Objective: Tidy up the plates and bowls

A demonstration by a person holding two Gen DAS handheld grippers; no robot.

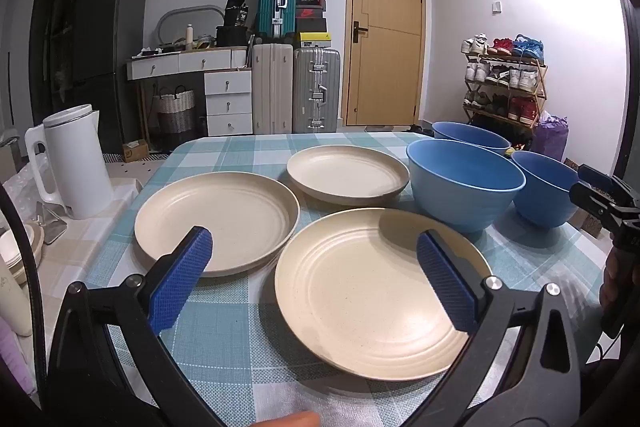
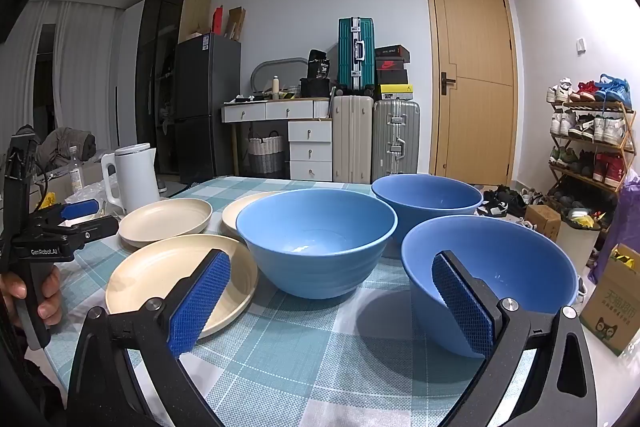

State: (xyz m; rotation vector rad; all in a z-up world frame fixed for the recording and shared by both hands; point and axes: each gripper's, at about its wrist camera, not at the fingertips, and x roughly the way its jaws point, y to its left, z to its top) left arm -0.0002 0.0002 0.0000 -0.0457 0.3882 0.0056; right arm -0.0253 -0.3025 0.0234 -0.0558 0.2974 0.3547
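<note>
You have three cream plates on the checked tablecloth [image 1: 240,343]: the near plate [image 1: 372,291] sits just ahead of your left gripper [image 1: 314,285], the left plate [image 1: 224,219] beside it, and the far plate [image 1: 346,173] behind them. Three blue bowls stand to their right, all upright and separate: the middle bowl [image 2: 316,239], the far bowl [image 2: 426,197], and the near bowl [image 2: 496,267] just ahead of your right gripper [image 2: 330,301]. Both grippers hover with jaws spread wide and nothing between them, and one white kettle [image 1: 72,159] stands off the table's left edge.
</note>
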